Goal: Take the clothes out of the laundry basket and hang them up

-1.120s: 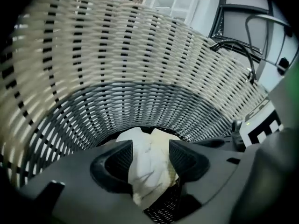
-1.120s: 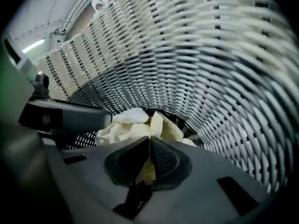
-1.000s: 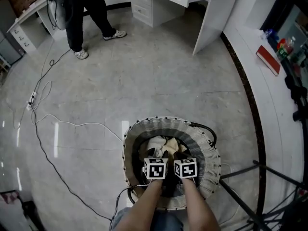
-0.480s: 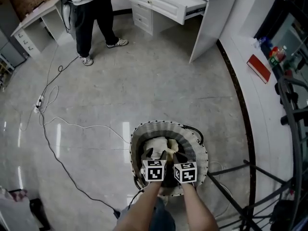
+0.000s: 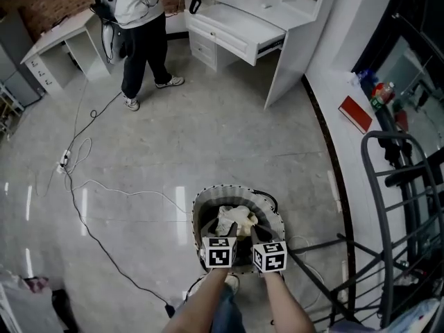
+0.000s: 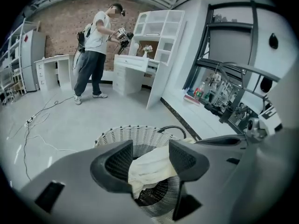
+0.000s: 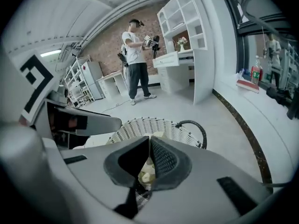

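floor [image 5: 208,137]: pale grey glossy tiles with glare streaks; a dark strip curves along the edge right of the claws
basket [image 5: 199,210]: woven with a white rim, stands on the floor right under the left claw [image 5: 232,229] and right claw [image 5: 255,232]
cables [image 5: 139,193]: thin ones trail over the floor left of the claws, one ends near the basket's left side
power strip [image 5: 64,161]: on the floor far left of the claws, beside a cable loop
person [image 5: 142,40]: stands on the floor well beyond the claws, toward the left
desk [image 5: 236,30]: white, on the floor far beyond the claws
rack [image 5: 319,245]: dark metal legs on the floor, just right of the right claw
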The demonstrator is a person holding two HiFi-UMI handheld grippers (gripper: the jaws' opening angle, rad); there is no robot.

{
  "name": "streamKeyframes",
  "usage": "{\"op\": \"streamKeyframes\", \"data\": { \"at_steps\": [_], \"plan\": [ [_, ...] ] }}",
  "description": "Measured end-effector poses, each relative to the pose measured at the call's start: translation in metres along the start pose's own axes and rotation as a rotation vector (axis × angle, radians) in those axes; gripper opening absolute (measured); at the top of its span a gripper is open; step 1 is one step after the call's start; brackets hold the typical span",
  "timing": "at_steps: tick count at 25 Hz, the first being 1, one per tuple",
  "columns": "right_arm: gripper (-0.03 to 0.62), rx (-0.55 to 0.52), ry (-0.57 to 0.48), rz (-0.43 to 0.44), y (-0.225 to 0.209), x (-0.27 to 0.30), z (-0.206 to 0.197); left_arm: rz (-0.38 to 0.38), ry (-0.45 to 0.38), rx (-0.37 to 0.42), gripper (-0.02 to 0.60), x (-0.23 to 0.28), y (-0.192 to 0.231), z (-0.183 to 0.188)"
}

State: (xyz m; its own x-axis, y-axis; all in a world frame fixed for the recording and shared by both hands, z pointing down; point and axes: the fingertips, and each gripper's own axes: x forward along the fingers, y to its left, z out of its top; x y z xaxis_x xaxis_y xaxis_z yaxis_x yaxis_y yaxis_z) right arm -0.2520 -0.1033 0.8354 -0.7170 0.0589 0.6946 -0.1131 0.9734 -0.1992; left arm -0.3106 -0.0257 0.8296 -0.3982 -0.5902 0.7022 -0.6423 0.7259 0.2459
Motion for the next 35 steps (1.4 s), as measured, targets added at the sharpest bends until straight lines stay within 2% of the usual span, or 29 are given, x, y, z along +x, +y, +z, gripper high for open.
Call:
{"op": "streamKeyframes", "data": {
  "at_steps": [5, 13, 23, 29, 35],
  "plan": [
    [0.012, 0.021, -0.073, -0.010, 0.017, -0.061, 0.045, -0.028, -0.035, -0.007, 0.247, -0.052, -0.020, 0.033],
    [0.012, 0.020, -0.202, -0.042, 0.032, -0.156, 0.110, -0.086, -0.100, -0.014, 0.247, -0.125, -0.044, 0.067],
    [0.012, 0.011, -0.356, -0.103, 0.038, -0.252, 0.180, -0.206, -0.173, 0.094, 0.247, -0.189, -0.087, 0.116],
    [0.012, -0.010, -0.496, -0.132, 0.050, -0.312, 0.221, -0.269, -0.263, 0.150, 0.247, -0.226, -0.111, 0.163],
    [0.012, -0.028, -0.633, -0.127, 0.061, -0.375, 0.267, -0.322, -0.345, 0.207, 0.247, -0.261, -0.128, 0.202]
  ]
}}
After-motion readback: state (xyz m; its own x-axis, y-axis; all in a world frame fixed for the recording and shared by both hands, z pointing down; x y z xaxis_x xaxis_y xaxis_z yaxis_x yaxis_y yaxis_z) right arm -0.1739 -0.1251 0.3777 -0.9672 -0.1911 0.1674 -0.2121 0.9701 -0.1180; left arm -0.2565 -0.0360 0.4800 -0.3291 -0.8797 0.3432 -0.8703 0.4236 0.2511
